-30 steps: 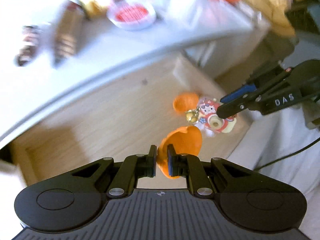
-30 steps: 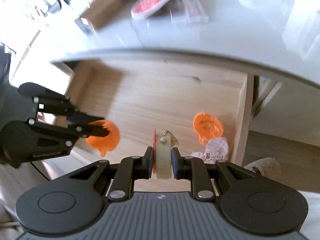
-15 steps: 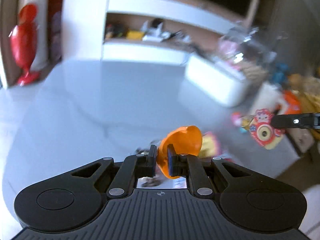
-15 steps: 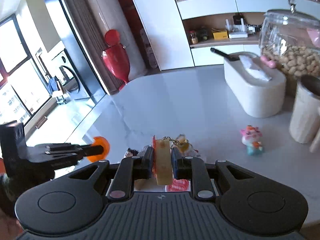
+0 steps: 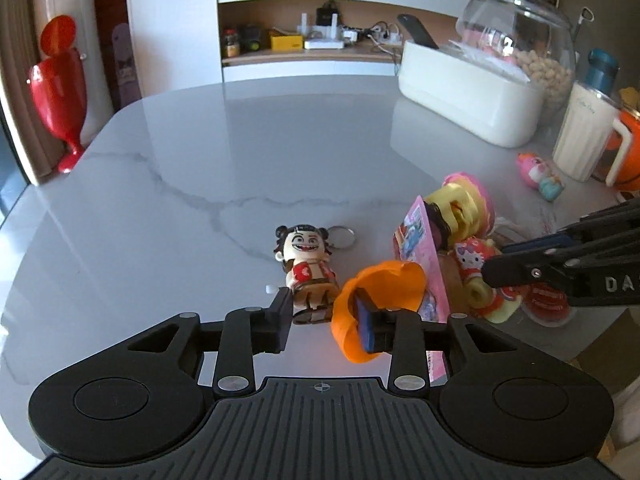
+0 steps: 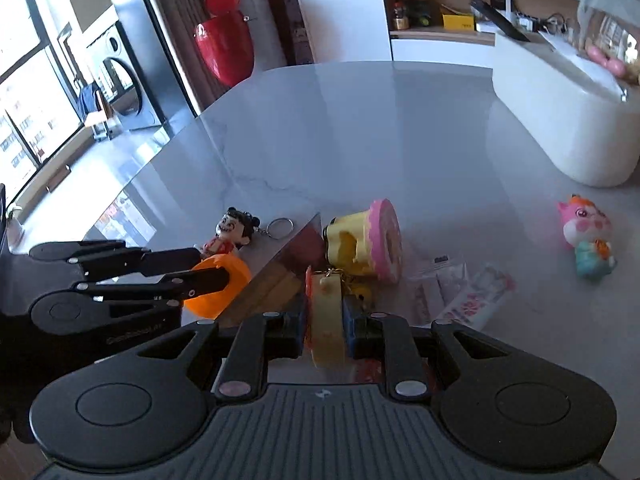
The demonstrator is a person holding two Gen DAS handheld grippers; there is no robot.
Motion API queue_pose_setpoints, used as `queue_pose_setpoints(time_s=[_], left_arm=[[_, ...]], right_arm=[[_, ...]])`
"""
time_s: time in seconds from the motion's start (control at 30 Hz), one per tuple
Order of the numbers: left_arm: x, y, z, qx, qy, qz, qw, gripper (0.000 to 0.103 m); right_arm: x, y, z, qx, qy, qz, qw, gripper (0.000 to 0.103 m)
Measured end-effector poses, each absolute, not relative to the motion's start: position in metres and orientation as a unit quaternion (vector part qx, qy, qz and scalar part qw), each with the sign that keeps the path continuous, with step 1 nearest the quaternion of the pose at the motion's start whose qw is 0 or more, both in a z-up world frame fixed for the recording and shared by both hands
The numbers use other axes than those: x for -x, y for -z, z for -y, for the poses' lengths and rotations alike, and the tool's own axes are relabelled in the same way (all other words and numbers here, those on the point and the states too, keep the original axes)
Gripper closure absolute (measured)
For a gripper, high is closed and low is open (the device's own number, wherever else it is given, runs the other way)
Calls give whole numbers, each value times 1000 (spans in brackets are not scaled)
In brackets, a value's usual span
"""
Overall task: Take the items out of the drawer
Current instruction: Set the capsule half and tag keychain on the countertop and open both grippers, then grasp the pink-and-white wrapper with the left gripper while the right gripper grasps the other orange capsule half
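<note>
Left gripper (image 5: 326, 322): fingers (image 5: 280, 320) standing well apart, just opened. Orange capsule half (image 5: 376, 300), lower centre of the left wrist view, hooked over the right finger only, no pad pressing from the other side; judged released above the surface (image 5: 240, 160) for setting down among things already taken out. Right gripper (image 6: 326, 322): fingers clamped tight on the cream-and-red keychain charm (image 6: 326, 316), held upright at lower centre of the right wrist view, small gold bell behind it; judged carried over the pile for laying down next. On the surface, centre frame: figurine keychain (image 5: 306, 264) with ring, lying face up just beyond the left fingers; pink-and-yellow toy (image 6: 366, 246) on its side; pink card packet (image 5: 424, 264) tilted against neighbouring toys; sealed sachets (image 6: 460, 292) lower right. Small pink-and-teal animal toy (image 6: 588, 236) well apart at right. White container (image 5: 472, 100) and glass jar (image 5: 516, 36) at upper right, not part of the haul. Drawer not in view. Capsule half touching one finger; charm squarely between both.
</note>
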State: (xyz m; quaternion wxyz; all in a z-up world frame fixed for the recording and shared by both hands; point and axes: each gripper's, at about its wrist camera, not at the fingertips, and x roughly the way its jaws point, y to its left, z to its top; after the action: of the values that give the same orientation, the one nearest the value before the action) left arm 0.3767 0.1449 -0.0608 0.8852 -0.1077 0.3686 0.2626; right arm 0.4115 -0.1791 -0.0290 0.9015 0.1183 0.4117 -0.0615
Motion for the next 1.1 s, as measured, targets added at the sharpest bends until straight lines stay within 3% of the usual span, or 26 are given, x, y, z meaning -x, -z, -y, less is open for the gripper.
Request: queue_pose_setpoints(time_s=[0.17, 0.23, 0.3, 0.4, 0.93, 1.1], left_arm=[[-376, 60, -140, 104, -263, -372, 884, 66], [-374, 58, -138, 102, -259, -375, 884, 69], [-374, 55, -136, 102, -256, -375, 885, 69], [-372, 50, -132, 104, -252, -375, 886, 69], [-373, 6, -54, 58, -165, -369, 913, 69], [-392, 26, -6, 62, -8, -442, 895, 69]], right_arm=[[-389, 16, 176, -114, 61, -392, 911, 82], [-376, 4, 173, -109, 60, -371, 920, 74], [-362, -7, 171, -98, 64, -352, 929, 61], [-339, -15, 174, -90, 75, -341, 933, 51], [-232, 56, 220, -158, 151, -428, 877, 51], [-226, 55, 237, -206, 152, -415, 873, 51]])
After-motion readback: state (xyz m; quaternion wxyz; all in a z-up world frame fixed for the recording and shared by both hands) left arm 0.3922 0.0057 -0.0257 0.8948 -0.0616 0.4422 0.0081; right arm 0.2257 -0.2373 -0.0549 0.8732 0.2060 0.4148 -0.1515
